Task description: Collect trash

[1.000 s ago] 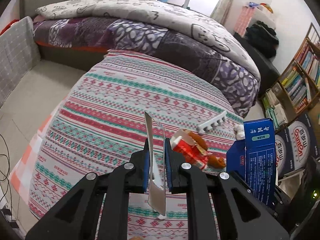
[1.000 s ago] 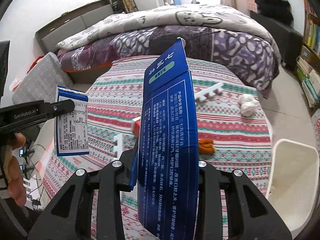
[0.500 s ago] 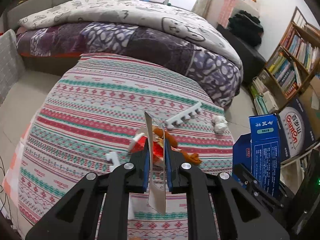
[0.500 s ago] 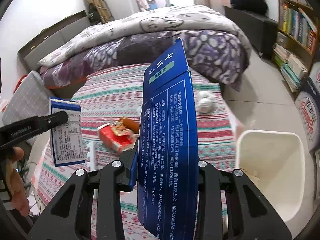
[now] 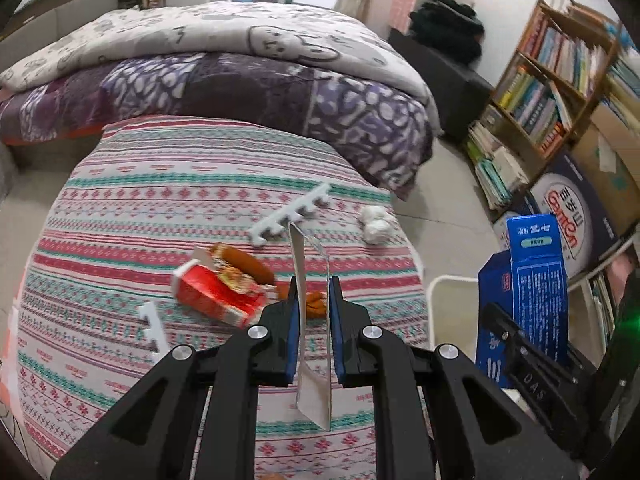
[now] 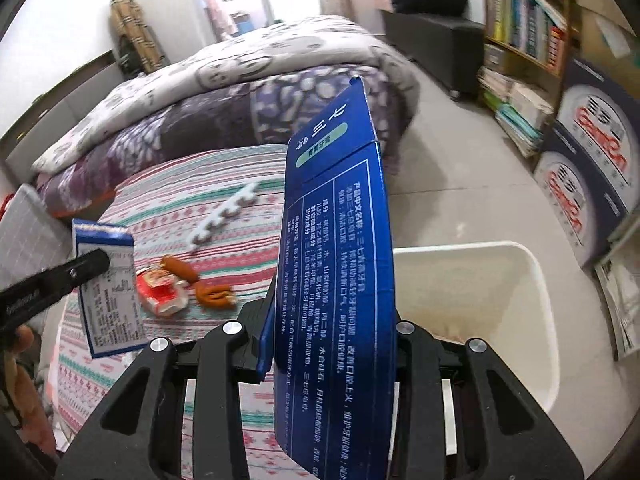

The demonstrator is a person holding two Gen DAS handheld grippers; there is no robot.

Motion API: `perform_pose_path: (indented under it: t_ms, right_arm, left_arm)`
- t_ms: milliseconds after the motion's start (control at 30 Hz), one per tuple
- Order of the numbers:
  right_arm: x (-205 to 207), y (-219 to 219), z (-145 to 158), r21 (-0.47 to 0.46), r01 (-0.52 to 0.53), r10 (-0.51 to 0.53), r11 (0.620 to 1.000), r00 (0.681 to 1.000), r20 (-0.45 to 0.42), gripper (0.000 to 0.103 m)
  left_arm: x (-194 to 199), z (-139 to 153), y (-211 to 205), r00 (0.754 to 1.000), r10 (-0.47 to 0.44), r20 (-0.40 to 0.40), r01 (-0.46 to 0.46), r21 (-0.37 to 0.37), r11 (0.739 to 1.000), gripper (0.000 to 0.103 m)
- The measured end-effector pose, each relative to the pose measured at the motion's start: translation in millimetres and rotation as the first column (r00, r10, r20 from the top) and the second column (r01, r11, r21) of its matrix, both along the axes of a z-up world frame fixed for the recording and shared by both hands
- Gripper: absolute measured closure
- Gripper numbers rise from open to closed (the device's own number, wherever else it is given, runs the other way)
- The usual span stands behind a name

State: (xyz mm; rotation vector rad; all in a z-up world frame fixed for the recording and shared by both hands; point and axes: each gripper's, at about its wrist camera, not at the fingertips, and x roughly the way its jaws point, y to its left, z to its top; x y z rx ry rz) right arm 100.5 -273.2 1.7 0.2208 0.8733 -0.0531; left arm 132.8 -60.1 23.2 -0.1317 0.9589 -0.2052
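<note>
With right gripper (image 6: 334,344) clamping the blue box (image 6: 334,280) beside the bin (image 6: 536,280) & left (image 5: 312,336) pinching a packet (image 5: 314,360), either could miss (bad aim).

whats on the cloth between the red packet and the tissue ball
In the left wrist view, an orange sausage and a white plastic comb strip lie between the red packet and the tissue ball.

white bin (image 6: 536,304) mouth open, blue carton (image 6: 336,280) beside its rim, red packet (image 5: 216,292) on table
</note>
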Motion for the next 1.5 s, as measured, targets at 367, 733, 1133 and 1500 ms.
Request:
perform_pose_path:
  t_ms: [367,733,1133,1500]
  right_arm:
    - [-16,-63,0,0.041,0.173,-0.173,0.984,0.985,-0.019,0.043]
    - [-38,-116,10,0.082,0.312,-0.314,0.947,0.949,0.011,0.016]
    - [-51,-143,15,0.119,0.374,-0.379,0.92,0.925,0.024,0.012]
    - [-49,-143,16,0.127,0.379,-0.385,0.916,0.922,0.024,0.011]
  left_arm:
    - [-11,-11,-66,0.992,-0.124,-0.015,0.124,0.013,0.992,0.09]
    - [-19,-22,-116,0.975,-0.218,-0.048,0.217,-0.015,0.976,0.09]
    - [-27,-38,-154,0.956,-0.285,-0.071,0.281,-0.062,0.958,0.089]
    - [-35,-35,-168,0.938,-0.347,0.005,0.346,-0.1,0.933,0.041]
